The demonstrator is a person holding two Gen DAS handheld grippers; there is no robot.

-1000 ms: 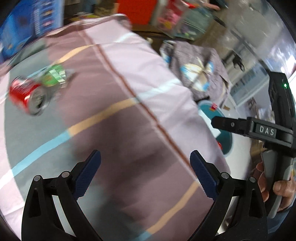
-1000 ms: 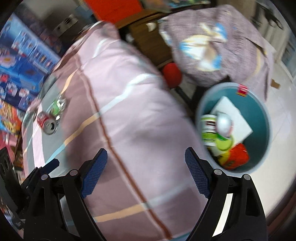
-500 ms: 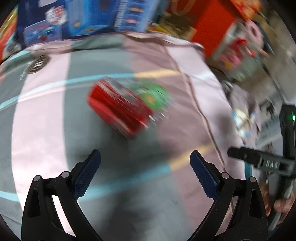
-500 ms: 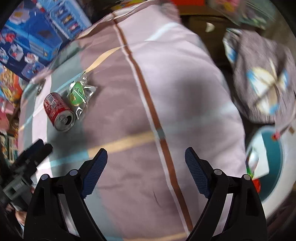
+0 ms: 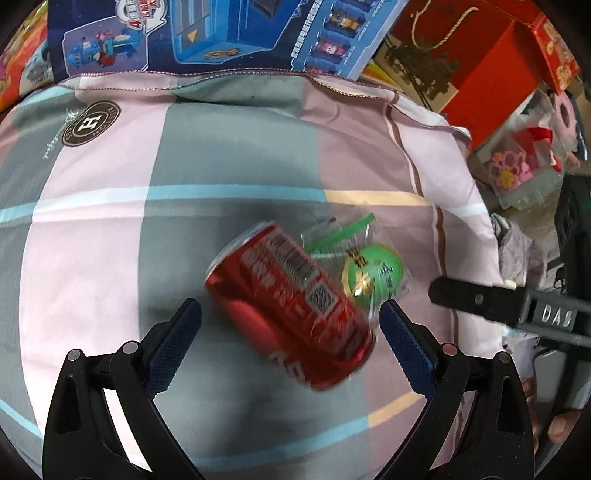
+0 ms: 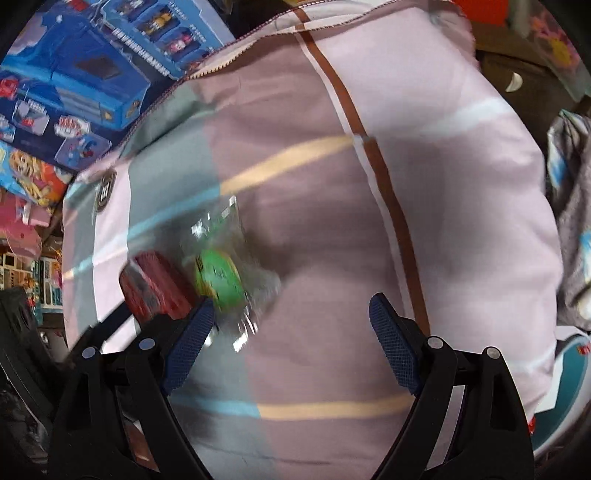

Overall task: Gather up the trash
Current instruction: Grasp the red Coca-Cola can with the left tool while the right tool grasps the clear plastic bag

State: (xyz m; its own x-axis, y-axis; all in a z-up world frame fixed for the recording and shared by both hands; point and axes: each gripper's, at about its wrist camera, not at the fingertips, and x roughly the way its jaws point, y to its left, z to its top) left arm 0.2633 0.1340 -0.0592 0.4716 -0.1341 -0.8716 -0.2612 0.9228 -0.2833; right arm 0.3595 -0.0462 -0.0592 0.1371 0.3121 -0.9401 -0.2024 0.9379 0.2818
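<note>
A red soda can (image 5: 291, 314) lies on its side on the striped cloth (image 5: 110, 236). A clear wrapper with a green round label (image 5: 369, 273) lies against its right side. My left gripper (image 5: 290, 343) is open, its jaws on either side of the can's near end, not closed on it. In the right wrist view the can (image 6: 155, 288) and wrapper (image 6: 219, 280) are blurred, just left of and beyond my open, empty right gripper (image 6: 288, 332). The right gripper also shows at the left wrist view's right edge (image 5: 480, 299).
Blue toy boxes (image 5: 229, 33) and a red box (image 5: 480, 70) stand behind the cloth's far edge. A teal bin (image 6: 565, 384) sits low at the right beside the covered surface. A grey patterned cloth heap (image 6: 576, 206) lies to the right.
Both grippers have moved in toward the can and wrapper. The left gripper has come close, the can now between its open jaws. The right view swung left, away from the bin.
</note>
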